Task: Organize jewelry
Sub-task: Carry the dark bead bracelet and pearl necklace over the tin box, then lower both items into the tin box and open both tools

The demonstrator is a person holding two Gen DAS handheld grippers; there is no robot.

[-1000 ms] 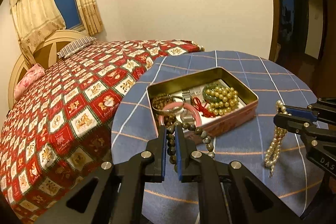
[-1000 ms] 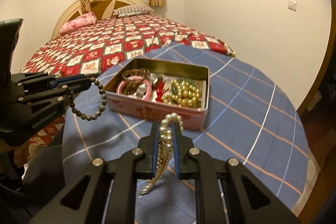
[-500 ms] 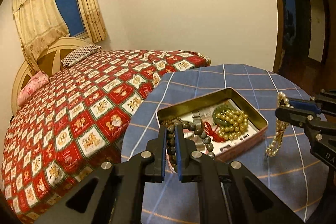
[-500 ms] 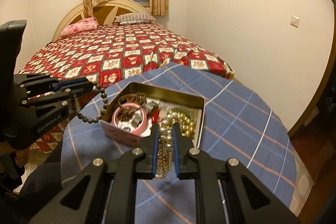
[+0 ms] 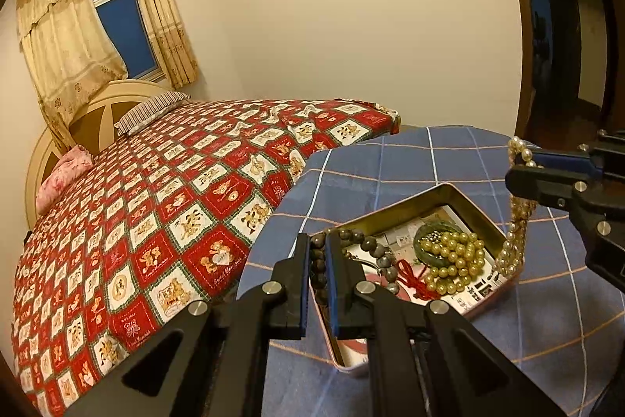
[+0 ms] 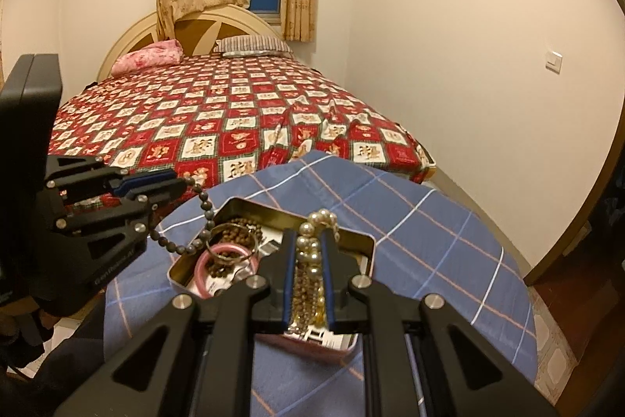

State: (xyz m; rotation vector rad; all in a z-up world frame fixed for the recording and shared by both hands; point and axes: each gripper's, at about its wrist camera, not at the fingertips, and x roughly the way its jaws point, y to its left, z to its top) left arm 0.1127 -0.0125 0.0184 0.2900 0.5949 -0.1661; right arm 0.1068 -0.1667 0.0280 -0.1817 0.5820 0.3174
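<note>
An open pink tin (image 5: 461, 193) (image 6: 353, 241) with jewelry inside stands on the blue checked table. My left gripper (image 5: 319, 241) (image 6: 183, 184) is shut on a dark bead bracelet (image 5: 375, 249) (image 6: 203, 206) that hangs over the tin's left end. My right gripper (image 6: 310, 233) (image 5: 517, 163) is shut on a pearl necklace (image 6: 312, 245) (image 5: 515, 221), which dangles over the tin's right edge. Inside the tin lie gold beads (image 5: 449, 260), a red knot (image 5: 410, 276), a pink bangle (image 6: 226, 260) and brown beads (image 6: 238, 227).
The round table with the blue checked cloth (image 5: 547, 319) (image 6: 429, 241) stands against a bed with a red patterned cover (image 5: 156, 213) (image 6: 218, 127). A wall and a doorway (image 5: 566, 45) are behind.
Both grippers have risen and moved in over the tin with their strings of beads. The bracelet and the pearls now hang above the tin instead of beside it.
</note>
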